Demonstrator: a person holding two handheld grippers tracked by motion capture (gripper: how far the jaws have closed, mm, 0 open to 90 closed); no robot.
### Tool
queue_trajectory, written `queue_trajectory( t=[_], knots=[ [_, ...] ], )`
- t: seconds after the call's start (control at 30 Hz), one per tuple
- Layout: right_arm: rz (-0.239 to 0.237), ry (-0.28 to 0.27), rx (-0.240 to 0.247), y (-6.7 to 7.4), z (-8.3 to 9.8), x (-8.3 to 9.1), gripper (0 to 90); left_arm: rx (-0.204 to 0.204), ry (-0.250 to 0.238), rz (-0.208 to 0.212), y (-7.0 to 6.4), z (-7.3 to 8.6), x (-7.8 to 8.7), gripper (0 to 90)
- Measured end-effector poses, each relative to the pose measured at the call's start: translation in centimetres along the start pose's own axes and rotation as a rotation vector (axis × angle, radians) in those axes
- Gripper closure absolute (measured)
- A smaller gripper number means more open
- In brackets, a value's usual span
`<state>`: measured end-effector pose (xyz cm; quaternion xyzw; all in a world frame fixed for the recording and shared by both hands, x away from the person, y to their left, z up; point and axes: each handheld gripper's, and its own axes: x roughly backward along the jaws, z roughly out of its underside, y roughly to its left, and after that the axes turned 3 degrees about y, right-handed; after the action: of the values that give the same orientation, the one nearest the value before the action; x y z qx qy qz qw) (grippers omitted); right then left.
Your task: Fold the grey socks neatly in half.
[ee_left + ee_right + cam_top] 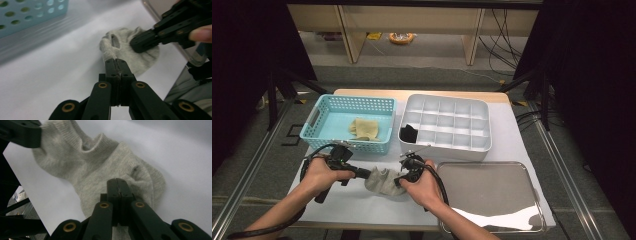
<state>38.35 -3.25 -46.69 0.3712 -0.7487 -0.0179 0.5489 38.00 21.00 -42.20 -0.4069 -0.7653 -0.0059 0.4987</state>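
A light grey sock (382,182) lies bunched on the white table cover near the front edge, held between my two grippers. My left gripper (368,174) comes in from the left, and its jaws are shut on the sock's ribbed cuff (109,48). In the left gripper view the jaw tips (116,60) are pressed together with the cuff pinched in them. From the right, my right gripper (400,180) has its jaws shut on the sock's other end. Its tips (117,180) pinch a fold of the knit (100,167). A hand holds each gripper.
A teal basket (357,101) at the back left holds a pale yellow cloth (364,129). A white compartment box (444,151) beside it has a black item (409,133) in a front-left cell. A shiny metal tray (487,190) lies at the front right.
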Motion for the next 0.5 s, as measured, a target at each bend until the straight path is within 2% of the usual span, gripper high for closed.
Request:
queue_trajectory(
  t=[0.03, 0.07, 0.13, 0.17, 0.27, 0.3, 0.33, 0.4, 0.5],
  knots=[
    [-0.003, -0.002, 0.013, 0.0, 0.0, -0.1, 90.0, 0.0, 0.0, -0.01, -0.2, -0.1, 0.1, 89.0],
    [0.0, -0.003, 0.013, -0.1, 0.0, -0.2, 90.0, -0.009, -0.007, 0.009, -0.2, -0.2, 0.2, 89.0],
    [0.003, 0.002, 0.012, 0.0, -0.1, -0.3, 90.0, -0.009, -0.009, 0.009, -0.5, -0.3, 0.4, 89.0],
    [0.001, 0.004, 0.012, 0.1, -0.1, -0.4, 90.0, -0.009, -0.008, -0.001, -0.6, -0.3, 0.5, 89.0],
    [-0.006, -0.007, 0.051, 0.0, -0.1, -0.7, 90.0, -0.01, -0.01, 0.011, -0.8, -0.5, 0.9, 89.0],
    [-0.006, 0.002, 0.023, 0.2, -0.1, -0.8, 90.0, -0.011, -0.017, 0.023, -0.8, -0.5, 1.0, 89.0],
    [-0.007, -0.012, 0.062, 0.0, -0.2, -0.9, 90.0, -0.009, -0.012, 0.007, -1.0, -0.5, 1.1, 89.0],
    [-0.015, -0.01, 0.046, 0.1, -0.2, -1.0, 90.0, -0.016, -0.02, 0.015, -1.0, -0.6, 1.2, 89.0],
    [-0.018, -0.016, 0.049, 0.1, -0.3, -1.4, 90.0, -0.018, -0.026, 0.026, -1.2, -0.7, 1.1, 89.1]
  ],
)
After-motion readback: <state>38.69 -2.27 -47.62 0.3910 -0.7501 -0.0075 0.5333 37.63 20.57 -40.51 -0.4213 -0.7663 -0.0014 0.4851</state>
